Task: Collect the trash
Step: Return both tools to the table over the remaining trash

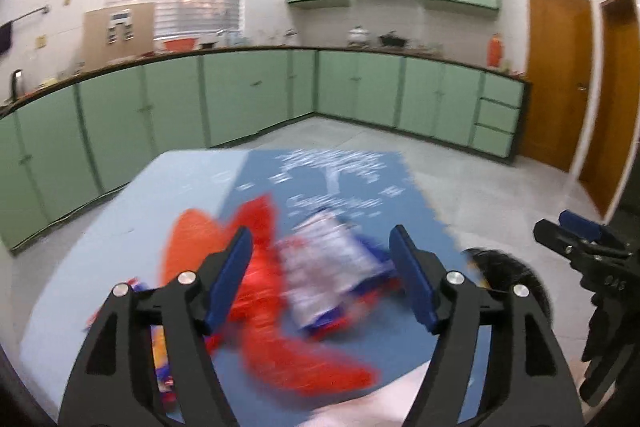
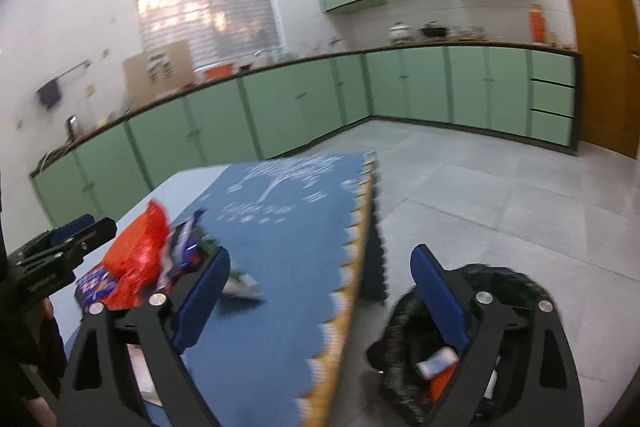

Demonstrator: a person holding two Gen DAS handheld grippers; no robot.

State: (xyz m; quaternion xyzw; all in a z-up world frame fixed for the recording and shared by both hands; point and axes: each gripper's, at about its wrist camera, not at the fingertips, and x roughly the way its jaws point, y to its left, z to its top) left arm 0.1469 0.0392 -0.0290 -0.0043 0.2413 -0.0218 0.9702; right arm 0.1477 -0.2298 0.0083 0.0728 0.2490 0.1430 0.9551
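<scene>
With both grippers, left gripper (image 1: 320, 275) and right gripper (image 2: 320, 303), gaping empty, one wrapper (image 1: 336, 267) (blurred) is best squarely straddled before closing.

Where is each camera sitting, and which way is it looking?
Left wrist: sits on the left gripper, looking over open fingers at wrappers on the table; the right gripper peeks in.
Right wrist: sits on the right gripper, looking at the table edge and black trash bag.
Both show wrappers, table, green cabinets.
</scene>
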